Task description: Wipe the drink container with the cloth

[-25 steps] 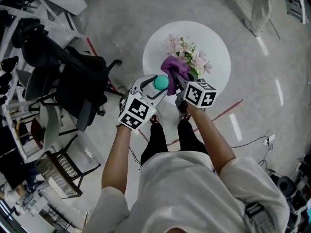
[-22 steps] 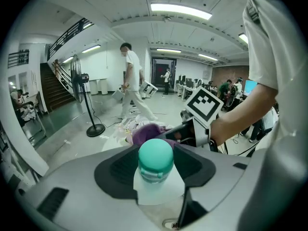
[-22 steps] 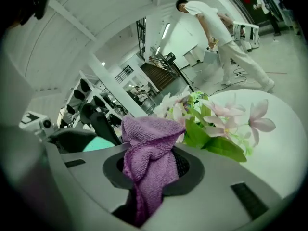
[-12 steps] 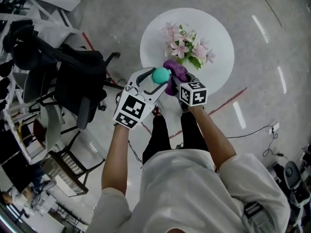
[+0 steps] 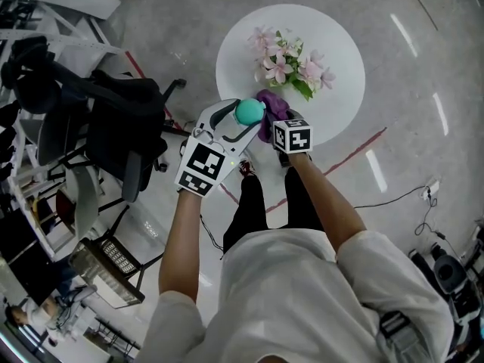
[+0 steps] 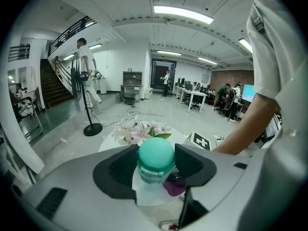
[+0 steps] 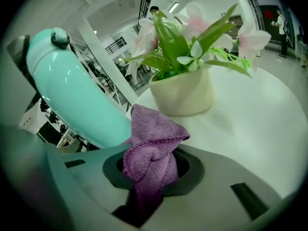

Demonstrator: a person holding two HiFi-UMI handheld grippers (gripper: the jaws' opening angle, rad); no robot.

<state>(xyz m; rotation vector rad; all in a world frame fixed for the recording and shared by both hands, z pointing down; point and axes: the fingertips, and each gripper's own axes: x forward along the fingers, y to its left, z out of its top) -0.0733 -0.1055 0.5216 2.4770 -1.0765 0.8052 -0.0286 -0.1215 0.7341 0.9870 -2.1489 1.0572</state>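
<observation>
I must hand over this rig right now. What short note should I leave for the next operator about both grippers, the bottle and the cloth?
Left gripper: shut on the mint-green drink bottle, held tilted in the air over the round white table's near edge.
Right gripper: shut on the bunched purple microfibre cloth, right beside the bottle's lower body; contact unclear.
Done: both things are picked up.
Left: rub the cloth over the bottle, avoiding the cream flower pot.

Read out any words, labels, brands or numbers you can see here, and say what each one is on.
None readable.
The teal bottle, purple cloth and flower pot show no print.
The left marker cube and right marker cube carry only black-and-white square patterns, no letters or digits.
</observation>
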